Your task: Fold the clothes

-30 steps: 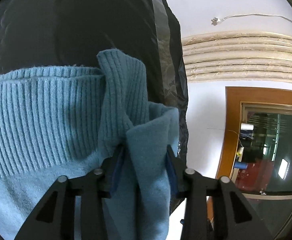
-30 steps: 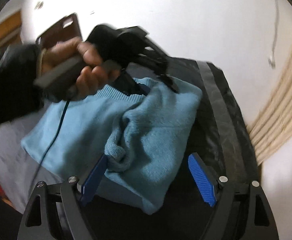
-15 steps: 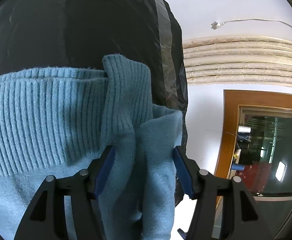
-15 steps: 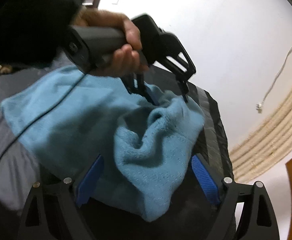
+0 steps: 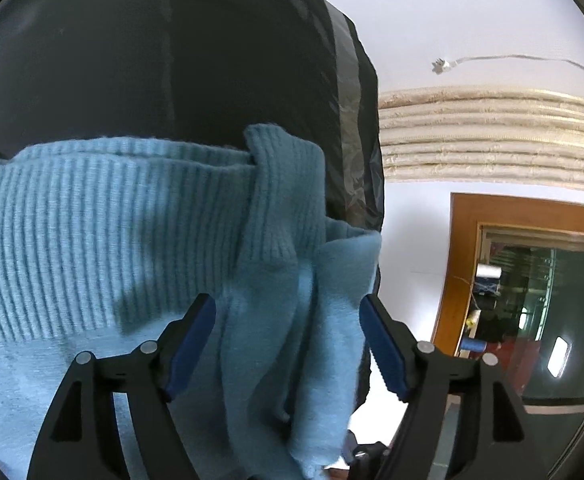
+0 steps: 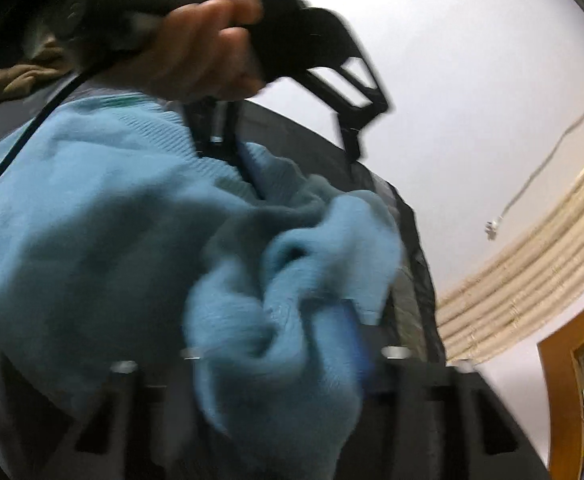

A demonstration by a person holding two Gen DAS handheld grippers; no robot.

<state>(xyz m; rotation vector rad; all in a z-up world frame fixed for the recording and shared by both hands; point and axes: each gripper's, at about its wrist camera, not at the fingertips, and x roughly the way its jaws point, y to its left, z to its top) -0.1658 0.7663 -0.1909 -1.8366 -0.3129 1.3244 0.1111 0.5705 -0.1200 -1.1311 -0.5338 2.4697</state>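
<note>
A light blue knitted sweater [image 5: 103,240] lies on a black table cover [image 5: 171,60]. Its ribbed hem runs across the left wrist view, and a bunched fold [image 5: 292,320] stands between my left gripper's [image 5: 287,340] blue pads, which are spread apart and not pressing it. In the blurred right wrist view the sweater [image 6: 91,240] fills the left, and my right gripper [image 6: 279,344] has closed on a bunched sleeve [image 6: 283,320]. The left gripper [image 6: 332,80], held by a hand, shows above the sweater.
The black cover's right edge [image 5: 356,120] has a grey tape strip. Beyond it are a white wall with cream pipes [image 5: 492,136], a loose cable [image 5: 492,60] and a wood-framed glass door [image 5: 532,300]. A brown cloth [image 6: 11,80] lies at far left.
My left gripper has opened and let go of the sweater fold. My right gripper, open before, has moved in and closed on the bunched sleeve.
</note>
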